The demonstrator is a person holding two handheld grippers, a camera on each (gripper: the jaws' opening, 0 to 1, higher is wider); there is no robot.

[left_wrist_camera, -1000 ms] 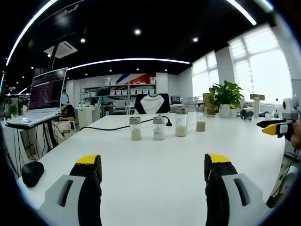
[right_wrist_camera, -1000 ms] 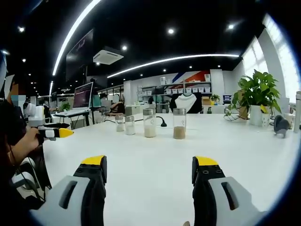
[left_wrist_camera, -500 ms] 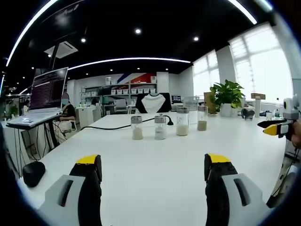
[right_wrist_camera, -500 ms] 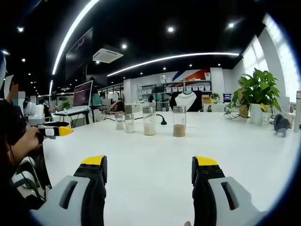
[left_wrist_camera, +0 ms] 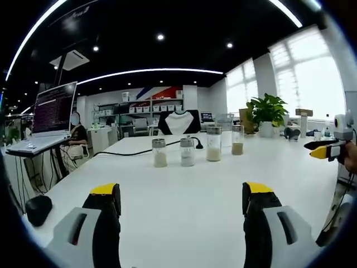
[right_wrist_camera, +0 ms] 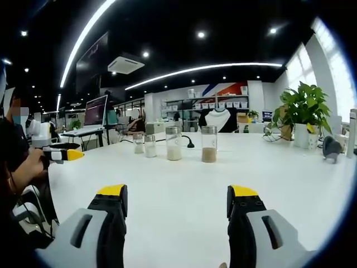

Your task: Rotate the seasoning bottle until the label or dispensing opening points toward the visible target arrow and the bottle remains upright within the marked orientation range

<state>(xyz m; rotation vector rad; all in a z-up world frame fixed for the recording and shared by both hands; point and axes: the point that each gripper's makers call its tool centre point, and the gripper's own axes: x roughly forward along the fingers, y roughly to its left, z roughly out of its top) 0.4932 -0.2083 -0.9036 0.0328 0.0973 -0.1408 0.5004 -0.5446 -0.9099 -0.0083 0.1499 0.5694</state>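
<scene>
White table (left_wrist_camera: 184,195) — four upright seasoning bottles (left_wrist_camera: 196,149) in a row, black cable (left_wrist_camera: 120,151), potted plant (right_wrist_camera: 304,114).

My left gripper (left_wrist_camera: 182,205): two black jaws with yellow tip caps, each on a grey moulded housing with a dark oblong slot. My right gripper (right_wrist_camera: 175,203): the same build, black jaws, yellow caps, grey slotted housings. In the left gripper view the right gripper's yellow-pointed tip is backed by a white body. My sleeve (right_wrist_camera: 12,146): dark fabric. Black cable (right_wrist_camera: 23,219) looped below it.
</scene>
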